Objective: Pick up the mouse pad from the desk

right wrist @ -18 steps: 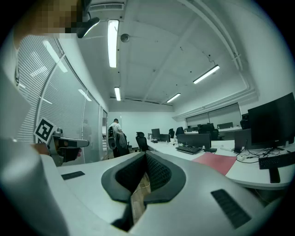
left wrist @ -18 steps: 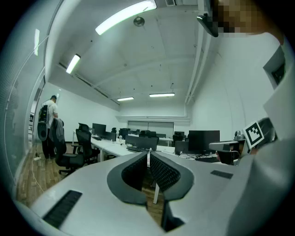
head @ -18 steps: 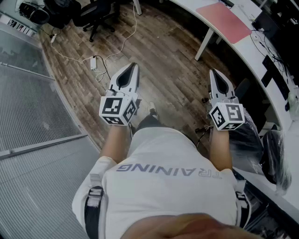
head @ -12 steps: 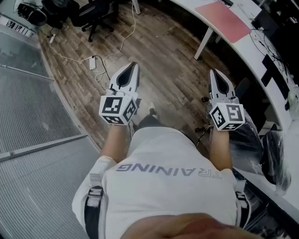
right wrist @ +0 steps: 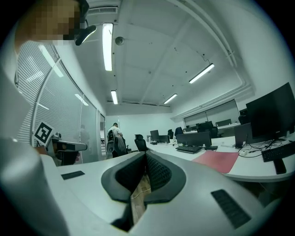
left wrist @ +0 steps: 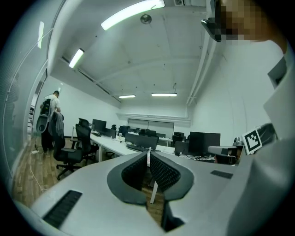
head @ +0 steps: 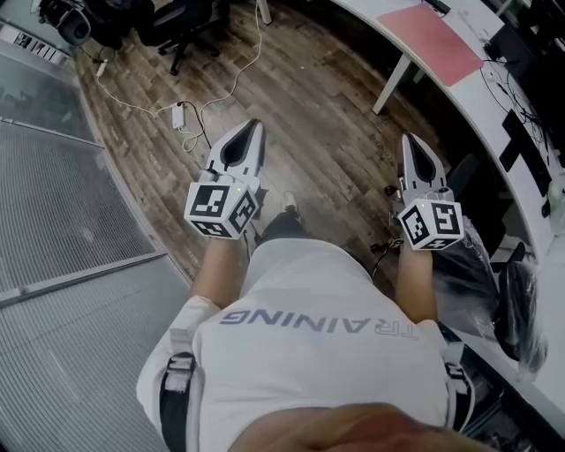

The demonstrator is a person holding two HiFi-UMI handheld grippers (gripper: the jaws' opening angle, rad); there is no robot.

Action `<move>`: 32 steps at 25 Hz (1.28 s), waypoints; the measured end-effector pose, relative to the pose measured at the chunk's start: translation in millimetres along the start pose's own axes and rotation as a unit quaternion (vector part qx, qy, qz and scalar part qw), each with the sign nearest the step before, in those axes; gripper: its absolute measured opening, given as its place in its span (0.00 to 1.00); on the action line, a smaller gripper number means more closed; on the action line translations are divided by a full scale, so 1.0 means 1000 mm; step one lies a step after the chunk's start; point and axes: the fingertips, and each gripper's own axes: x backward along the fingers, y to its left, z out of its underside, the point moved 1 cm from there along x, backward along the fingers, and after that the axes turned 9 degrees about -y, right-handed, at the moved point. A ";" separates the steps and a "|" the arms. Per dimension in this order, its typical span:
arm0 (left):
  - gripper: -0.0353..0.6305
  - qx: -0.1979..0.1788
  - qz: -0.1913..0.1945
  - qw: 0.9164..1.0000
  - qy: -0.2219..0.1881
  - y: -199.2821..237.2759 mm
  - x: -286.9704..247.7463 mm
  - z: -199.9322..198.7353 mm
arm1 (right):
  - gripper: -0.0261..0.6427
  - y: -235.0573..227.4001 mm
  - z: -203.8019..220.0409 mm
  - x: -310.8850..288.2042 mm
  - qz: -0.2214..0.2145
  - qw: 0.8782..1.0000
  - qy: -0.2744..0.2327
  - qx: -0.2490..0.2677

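Note:
The pink mouse pad point(head: 431, 41) lies flat on the white desk point(head: 494, 124) at the top right of the head view; in the right gripper view the mouse pad point(right wrist: 220, 162) shows ahead and to the right. My left gripper point(head: 250, 131) is held level over the wooden floor, jaws shut with nothing between them. My right gripper point(head: 410, 141) is also level and shut on nothing, well short of the desk. In the gripper views the left gripper point(left wrist: 148, 156) and right gripper point(right wrist: 145, 156) tips meet.
A white desk leg point(head: 389, 86) stands between the right gripper and the pad. Cables and a power brick point(head: 179, 116) lie on the floor at left, near an office chair point(head: 181, 26). Monitors point(right wrist: 269, 113) and a keyboard point(right wrist: 280, 151) sit beyond the pad. A person point(right wrist: 114, 133) stands far off.
The view has shifted slightly; both grippers stay shut and hold nearly the same place in front of the body.

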 end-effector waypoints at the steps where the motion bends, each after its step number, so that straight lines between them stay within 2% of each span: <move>1: 0.12 0.001 -0.001 1.000 0.001 0.004 -0.003 0.001 | 0.07 -0.001 0.003 -0.004 0.001 1.000 0.003 -0.001; 9: 0.12 0.008 0.011 1.000 0.004 0.047 -0.054 0.000 | 0.07 -0.008 0.017 -0.068 0.010 1.000 0.017 -0.003; 21: 0.12 0.017 0.020 1.000 0.009 0.155 -0.122 -0.007 | 0.07 0.011 0.039 -0.184 0.027 0.999 0.038 0.023; 32: 0.12 0.034 0.014 0.999 0.009 0.209 -0.149 -0.003 | 0.08 0.023 0.053 -0.245 0.022 0.998 0.057 0.030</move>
